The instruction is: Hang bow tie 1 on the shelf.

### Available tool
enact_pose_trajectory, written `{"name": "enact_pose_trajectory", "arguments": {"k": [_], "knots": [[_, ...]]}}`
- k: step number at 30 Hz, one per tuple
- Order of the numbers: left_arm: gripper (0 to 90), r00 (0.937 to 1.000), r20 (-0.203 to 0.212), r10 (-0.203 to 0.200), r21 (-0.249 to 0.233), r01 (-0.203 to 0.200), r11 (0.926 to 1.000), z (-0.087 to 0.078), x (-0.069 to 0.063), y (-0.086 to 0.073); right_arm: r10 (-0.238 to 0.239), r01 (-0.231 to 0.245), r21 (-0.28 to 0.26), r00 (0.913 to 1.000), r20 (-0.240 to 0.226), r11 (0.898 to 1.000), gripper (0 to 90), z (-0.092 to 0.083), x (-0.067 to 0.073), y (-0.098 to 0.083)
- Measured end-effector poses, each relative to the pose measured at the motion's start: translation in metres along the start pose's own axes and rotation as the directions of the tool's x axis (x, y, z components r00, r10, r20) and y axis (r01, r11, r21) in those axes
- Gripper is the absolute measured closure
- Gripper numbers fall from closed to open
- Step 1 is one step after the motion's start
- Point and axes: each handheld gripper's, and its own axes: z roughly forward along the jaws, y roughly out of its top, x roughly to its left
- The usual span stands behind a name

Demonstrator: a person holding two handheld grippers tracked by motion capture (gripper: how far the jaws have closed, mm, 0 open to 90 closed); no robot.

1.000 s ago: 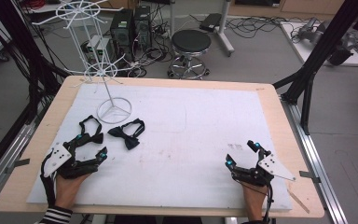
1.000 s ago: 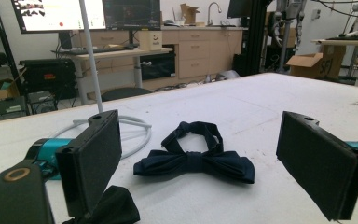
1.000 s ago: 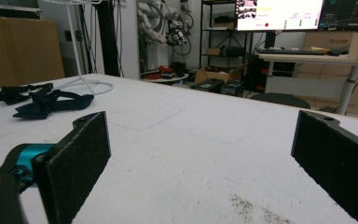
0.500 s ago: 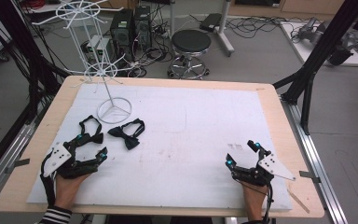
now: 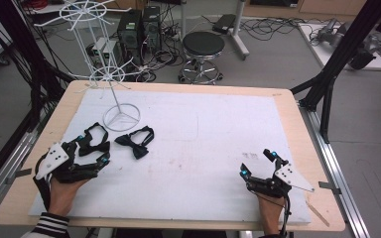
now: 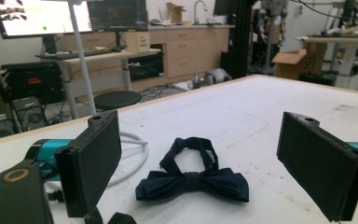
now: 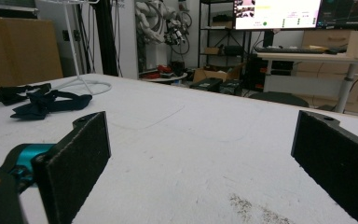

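Two black bow ties lie on the white mat at the left. One bow tie (image 5: 135, 142) (image 6: 191, 179) lies flat with its strap looped, just ahead of my left gripper (image 5: 93, 148) (image 6: 200, 154), which is open and holds nothing. The second bow tie (image 5: 94, 141) lies at that gripper's far jaw; whether it touches is unclear. A white wire display stand (image 5: 121, 118) rises behind them, and its ring base (image 6: 135, 149) shows past my left jaw. My right gripper (image 5: 257, 163) (image 7: 200, 154) rests open near the front right, over bare mat.
The white mat (image 5: 218, 139) covers most of the wooden table (image 5: 305, 144). Black frame legs (image 5: 327, 84) stand off the right edge, with a stool (image 5: 203, 47) and computer towers beyond the far edge. In the right gripper view both bow ties (image 7: 42, 103) lie far left.
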Motion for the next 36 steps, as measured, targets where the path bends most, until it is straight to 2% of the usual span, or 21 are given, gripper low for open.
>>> {"name": "enact_pose_trajectory", "arguments": {"k": [3,7,10,11,15,17,19,23,28,29,30,32,36], "knots": [[14.1,0.9992,0.025,0.033,0.043,-0.034,0.9985,0.001,0.004,0.011,-0.002,0.002,-0.004,1.0000,0.001,1.000,3.8,0.000,-0.001,0.000],[14.2,0.9970,0.066,0.040,0.072,-0.045,0.9964,0.005,0.009,0.023,0.004,-0.004,0.000,1.0000,0.001,1.000,3.8,0.000,-0.001,0.000],[14.3,0.9919,0.105,0.072,0.124,-0.085,0.9886,0.013,0.011,0.032,0.009,-0.009,0.000,1.0000,-0.001,1.000,3.8,0.000,-0.001,0.000],[14.3,0.9919,0.105,0.072,0.124,-0.085,0.9886,0.013,0.011,0.032,0.011,-0.011,0.001,0.9999,-0.002,1.000,3.8,0.000,-0.001,0.000],[14.5,0.9809,0.159,0.112,0.165,-0.139,0.9765,0.024,0.011,0.043,0.008,-0.008,0.000,1.0000,0.001,1.000,3.8,0.000,-0.001,0.000],[14.6,0.9756,0.183,0.121,0.172,-0.153,0.9731,0.027,0.012,0.047,0.009,-0.009,0.002,1.0000,0.001,1.000,3.8,0.000,-0.001,0.000],[14.7,0.9698,0.201,0.139,0.191,-0.178,0.9654,0.031,0.014,0.050,0.008,-0.008,0.002,1.0000,0.001,1.000,3.8,0.000,-0.001,0.000],[14.7,0.9647,0.221,0.143,0.231,-0.194,0.9534,0.041,0.017,0.053,0.012,-0.012,-0.001,0.9999,-0.004,1.000,3.8,0.000,-0.001,0.000],[14.7,0.9556,0.255,0.149,0.272,-0.218,0.9373,0.054,0.017,0.053,0.022,-0.022,-0.002,0.9997,-0.008,1.000,3.8,0.000,-0.002,0.000],[14.8,0.9517,0.267,0.152,0.286,-0.229,0.9306,0.058,0.015,0.053,0.023,-0.023,-0.002,0.9997,-0.009,1.000,3.8,0.000,-0.002,0.000],[14.8,0.9517,0.267,0.152,0.286,-0.229,0.9306,0.058,0.015,0.053,0.021,-0.022,-0.003,0.9997,-0.007,1.000,3.8,0.000,-0.002,0.000],[15.0,0.9452,0.282,0.165,0.307,-0.252,0.9179,0.063,0.013,0.053,0.021,-0.021,-0.004,0.9998,-0.007,1.000,3.8,0.000,-0.002,0.000],[16.4,0.9360,0.302,0.180,0.322,-0.278,0.9049,0.071,0.011,0.054,0.025,-0.025,-0.005,0.9997,-0.004,1.000,3.8,-0.001,-0.002,0.000]]}}
